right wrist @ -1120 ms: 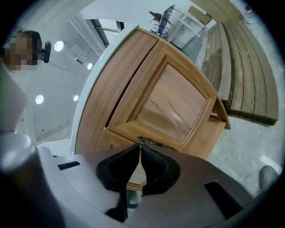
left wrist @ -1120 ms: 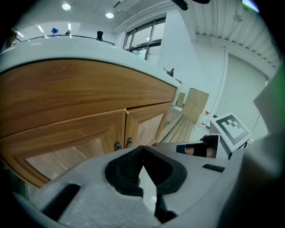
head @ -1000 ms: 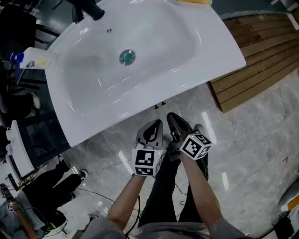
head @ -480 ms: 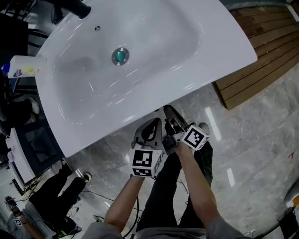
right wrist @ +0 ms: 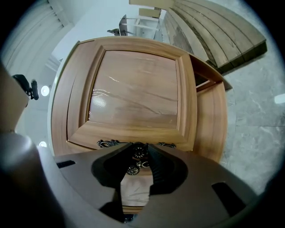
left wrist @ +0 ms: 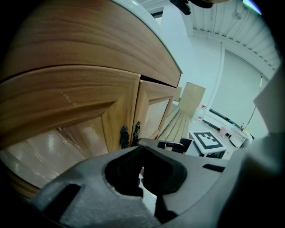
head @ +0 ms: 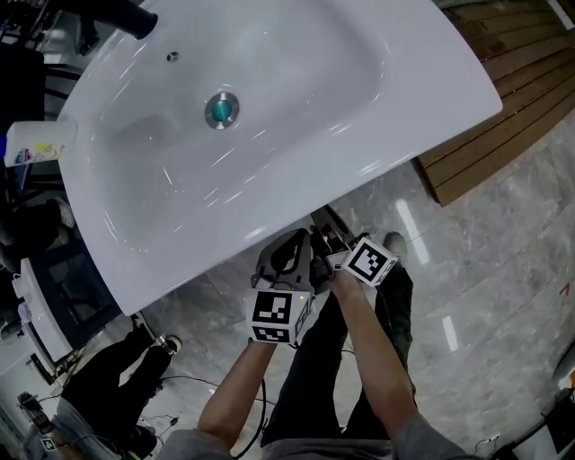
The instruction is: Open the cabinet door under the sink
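From above, the white sink [head: 431,81] hides the cabinet. In the left gripper view the wooden cabinet shows two doors, the left door [left wrist: 67,129] and the right door [left wrist: 156,111], with two dark ornate handles [left wrist: 130,136] side by side at the seam. The right door [right wrist: 133,93] stands slightly ajar at its far edge. My right gripper [right wrist: 139,150] is shut on that door's round knob [right wrist: 139,152]; a second knob [right wrist: 132,170] sits just below. My left gripper [left wrist: 141,149] hangs shut and empty a short way from the doors. Both grippers [head: 289,247] [head: 328,241] reach under the sink's front rim.
A black faucet [head: 117,16] and a plastic bottle [head: 31,144] are at the sink's far left. Wooden decking [head: 530,99] lies right of the cabinet on the glossy marble floor [head: 485,296]. Another person's legs [head: 99,377] and cables are at the lower left.
Both grippers have moved forward toward the cabinet. The right gripper's tips have gone under the sink's rim, and the sink fills more of the head view.
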Demonstrator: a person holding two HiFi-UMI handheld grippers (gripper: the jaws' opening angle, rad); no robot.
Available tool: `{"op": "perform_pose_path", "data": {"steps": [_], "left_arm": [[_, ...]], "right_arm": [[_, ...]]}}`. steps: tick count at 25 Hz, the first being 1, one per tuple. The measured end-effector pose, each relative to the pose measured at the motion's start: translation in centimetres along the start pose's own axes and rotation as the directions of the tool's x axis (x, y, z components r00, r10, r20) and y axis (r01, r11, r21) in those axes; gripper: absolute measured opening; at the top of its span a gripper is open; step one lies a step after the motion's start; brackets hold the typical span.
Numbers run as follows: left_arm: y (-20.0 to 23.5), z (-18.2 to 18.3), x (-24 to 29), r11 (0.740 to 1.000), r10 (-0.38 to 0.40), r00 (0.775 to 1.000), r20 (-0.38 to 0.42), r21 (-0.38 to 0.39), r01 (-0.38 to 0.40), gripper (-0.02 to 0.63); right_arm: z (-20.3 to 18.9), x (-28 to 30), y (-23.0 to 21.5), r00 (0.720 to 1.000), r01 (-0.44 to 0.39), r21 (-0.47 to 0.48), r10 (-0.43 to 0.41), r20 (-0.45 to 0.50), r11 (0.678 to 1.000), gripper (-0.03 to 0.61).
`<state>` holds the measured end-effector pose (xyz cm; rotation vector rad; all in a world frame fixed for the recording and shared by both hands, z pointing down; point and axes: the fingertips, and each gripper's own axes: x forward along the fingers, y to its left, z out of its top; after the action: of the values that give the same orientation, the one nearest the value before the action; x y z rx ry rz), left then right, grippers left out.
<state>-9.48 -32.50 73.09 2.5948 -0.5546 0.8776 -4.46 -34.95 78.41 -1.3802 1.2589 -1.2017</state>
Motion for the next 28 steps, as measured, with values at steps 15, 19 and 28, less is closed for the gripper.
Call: {"op": "perform_pose_path", "data": {"steps": [15, 19, 28], "left_arm": [[0.0, -0.7, -0.2, 1.0, 0.006, 1.0, 0.003, -0.027, -0.006, 0.008], [-0.3, -1.1, -0.6, 0.998, 0.04, 0.999, 0.003, -0.038, -0.04, 0.008], [-1.7, -3.0, -1.6, 0.981, 0.148, 0.989, -0.008, -0.128, -0.148, 0.008]], "right_arm": [[0.1, 0.0, 0.0, 0.999, -0.049, 0.015, 0.049, -0.005, 0.999, 0.083], [0.2, -0.7, 0.0, 0.999, -0.045, 0.013, 0.045, -0.021, 0.999, 0.083], [0.0, -3.1, 0.2, 0.99, -0.056, 0.002, 0.056, -0.128, 0.998, 0.083]]}}
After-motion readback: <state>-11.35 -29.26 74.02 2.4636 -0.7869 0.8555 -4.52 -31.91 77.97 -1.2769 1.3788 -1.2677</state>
